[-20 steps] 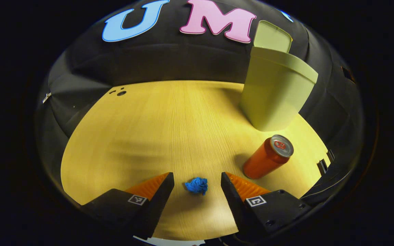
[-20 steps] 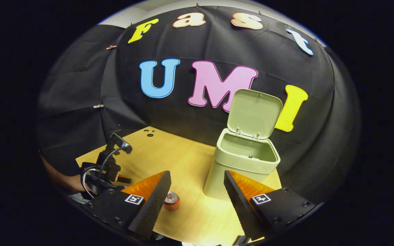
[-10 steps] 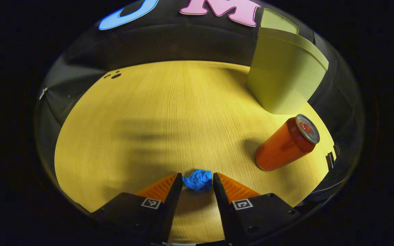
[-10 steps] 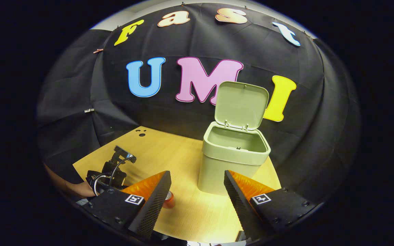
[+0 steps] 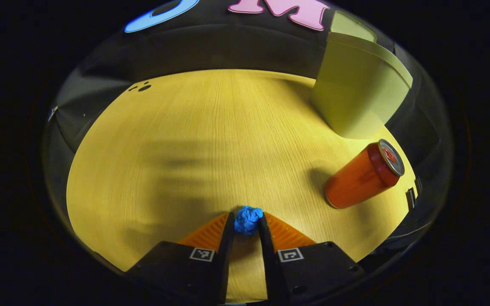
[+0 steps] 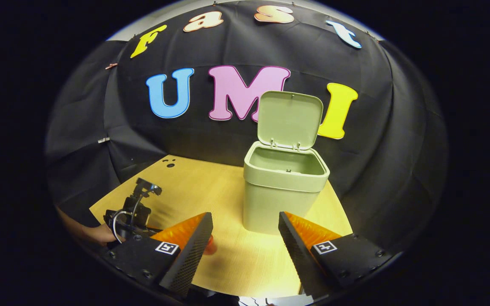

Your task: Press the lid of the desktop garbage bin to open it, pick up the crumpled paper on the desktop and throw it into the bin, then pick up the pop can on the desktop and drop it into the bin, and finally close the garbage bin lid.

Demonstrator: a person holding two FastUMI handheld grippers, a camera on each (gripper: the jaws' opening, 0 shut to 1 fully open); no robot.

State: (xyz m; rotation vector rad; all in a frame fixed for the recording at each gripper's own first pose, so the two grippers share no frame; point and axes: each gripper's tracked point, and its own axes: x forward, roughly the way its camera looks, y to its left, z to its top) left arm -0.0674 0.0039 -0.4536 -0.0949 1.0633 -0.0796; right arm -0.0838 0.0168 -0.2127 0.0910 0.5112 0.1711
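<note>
Since half a second ago, left hand-held gripper (image 5: pixel 248 221) has narrowed from loosely bracketing the blue crumpled paper (image 5: pixel 248 219) to both fingers pressing it, low on the wooden counter (image 5: pixel 194 140). To its right: orange pop can (image 5: pixel 363 174), upright near counter edge, just in front of the green garbage bin (image 5: pixel 357 93). Right gripper view: left hand-held gripper far left, a hand on it; right hand-held gripper (image 6: pixel 245 233) spread wide, holding nothing; bin (image 6: pixel 283 187) beyond it, lid (image 6: pixel 289 119) standing open.
</note>
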